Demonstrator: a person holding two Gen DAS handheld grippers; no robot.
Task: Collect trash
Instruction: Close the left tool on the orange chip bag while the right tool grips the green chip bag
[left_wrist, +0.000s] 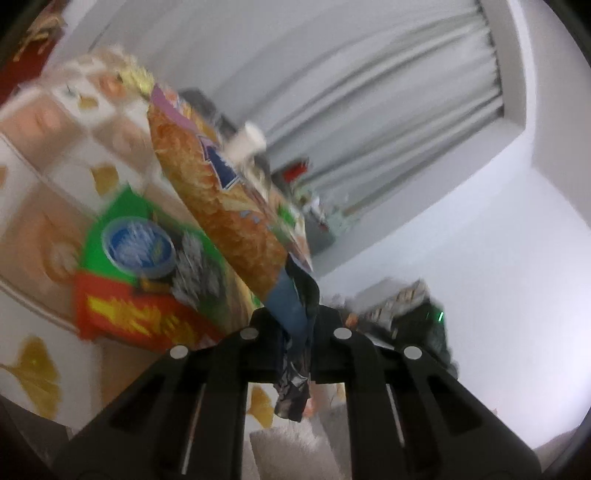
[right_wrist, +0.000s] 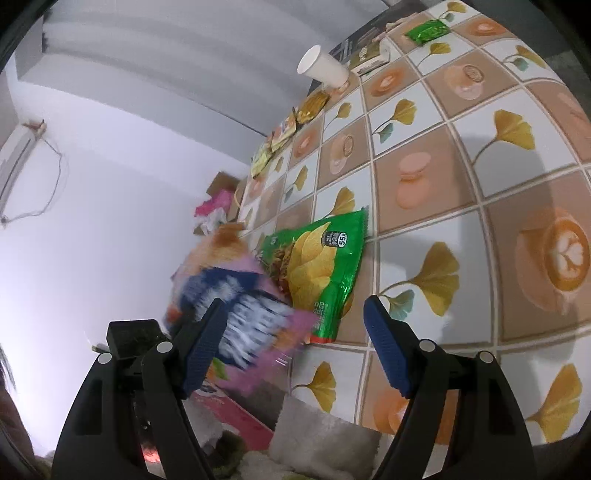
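Observation:
My left gripper (left_wrist: 295, 325) is shut on the end of an orange and purple chip bag (left_wrist: 221, 199) and holds it up off the table. The same bag (right_wrist: 236, 310) shows blurred in the right wrist view, beyond the table's edge. A green chip bag (left_wrist: 147, 254) lies flat on the patterned tablecloth (right_wrist: 480, 184); it also shows in the right wrist view (right_wrist: 317, 269). My right gripper (right_wrist: 295, 343) is open and empty, its blue pads (right_wrist: 384, 354) spread just in front of the green bag.
A white paper cup (right_wrist: 323, 68) stands at the table's far end, beside a small carton (right_wrist: 369, 55) and a green packet (right_wrist: 426, 31). Several small wrappers (right_wrist: 291, 129) lie along the table's left edge. A cardboard box with pink trash (right_wrist: 218, 206) sits below.

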